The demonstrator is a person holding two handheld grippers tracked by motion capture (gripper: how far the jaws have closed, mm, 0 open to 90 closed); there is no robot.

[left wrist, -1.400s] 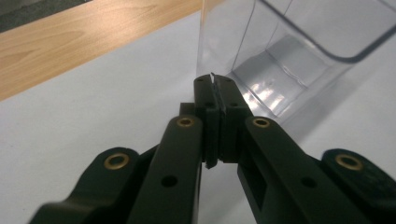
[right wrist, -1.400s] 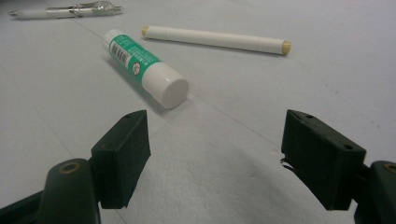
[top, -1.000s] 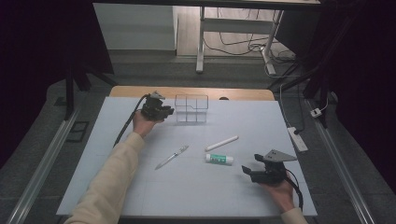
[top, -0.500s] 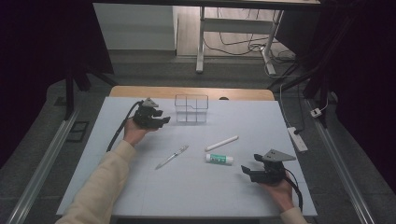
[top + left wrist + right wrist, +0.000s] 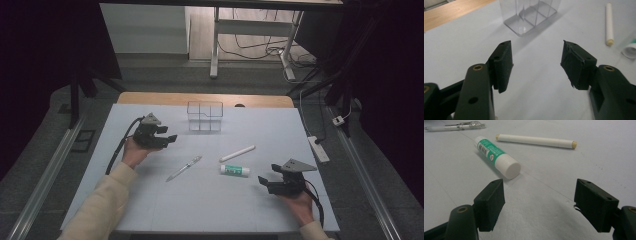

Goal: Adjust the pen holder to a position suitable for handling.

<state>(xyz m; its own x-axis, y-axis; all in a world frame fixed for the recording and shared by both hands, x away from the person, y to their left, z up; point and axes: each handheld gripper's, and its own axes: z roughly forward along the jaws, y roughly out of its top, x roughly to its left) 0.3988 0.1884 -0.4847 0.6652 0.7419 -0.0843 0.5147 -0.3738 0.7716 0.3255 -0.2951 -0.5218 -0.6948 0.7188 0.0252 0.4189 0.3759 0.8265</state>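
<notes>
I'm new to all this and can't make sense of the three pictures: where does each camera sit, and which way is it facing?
High view: above the table's near side, looking forward and down; both forearms show, left gripper, right gripper.
Left gripper view: rides that gripper, facing the clear box; its open fingers show.
Right gripper view: rides that gripper, facing the glue stick; open fingers.
Both gripper views share the white marker.

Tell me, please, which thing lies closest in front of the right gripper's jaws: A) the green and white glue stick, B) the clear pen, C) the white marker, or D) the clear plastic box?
A: in the right gripper view the glue stick lies just beyond the open right gripper, with the white marker and the pen farther off.
</notes>
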